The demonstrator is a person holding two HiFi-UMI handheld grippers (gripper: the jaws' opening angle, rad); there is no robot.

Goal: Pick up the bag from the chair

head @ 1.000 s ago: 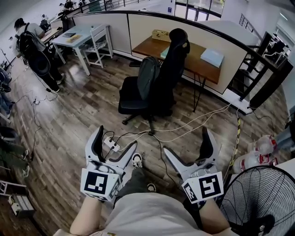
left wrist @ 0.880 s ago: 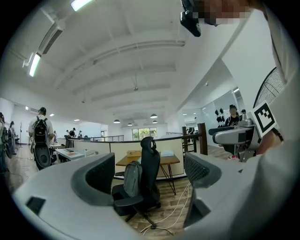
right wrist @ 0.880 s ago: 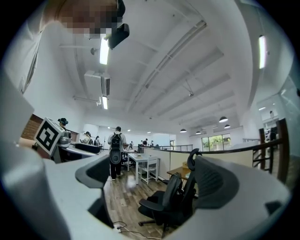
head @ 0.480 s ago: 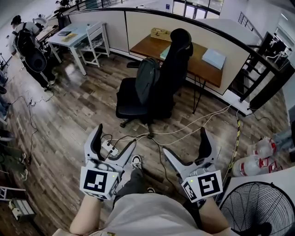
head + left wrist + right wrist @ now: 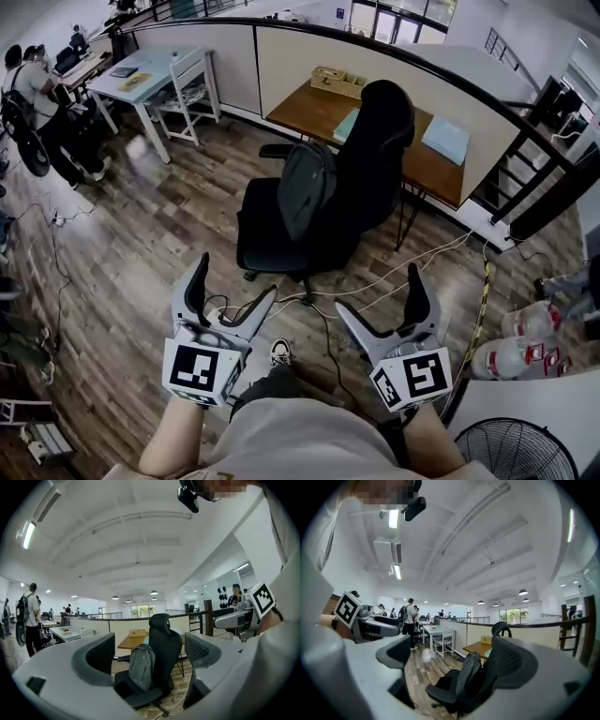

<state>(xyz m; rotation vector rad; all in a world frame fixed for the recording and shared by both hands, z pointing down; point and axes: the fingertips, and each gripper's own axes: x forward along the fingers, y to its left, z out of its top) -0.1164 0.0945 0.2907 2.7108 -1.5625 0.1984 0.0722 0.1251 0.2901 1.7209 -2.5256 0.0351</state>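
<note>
A grey backpack stands upright on the seat of a black office chair, leaning on its backrest. The backpack shows between the left jaws, and the backpack leans on the chair ahead of the right jaws. My left gripper is held low at the near left, open and empty. Open and empty too, my right gripper hangs at the near right. Both are well short of the chair.
A wooden desk with a box stands behind the chair against a curved partition. Cables and a power strip lie on the wooden floor between me and the chair. A fan is at the near right. People stand by a white table at far left.
The chair and backpack have grown larger and nearer in the head view as I move toward them. Both grippers stay open in the same pose.
</note>
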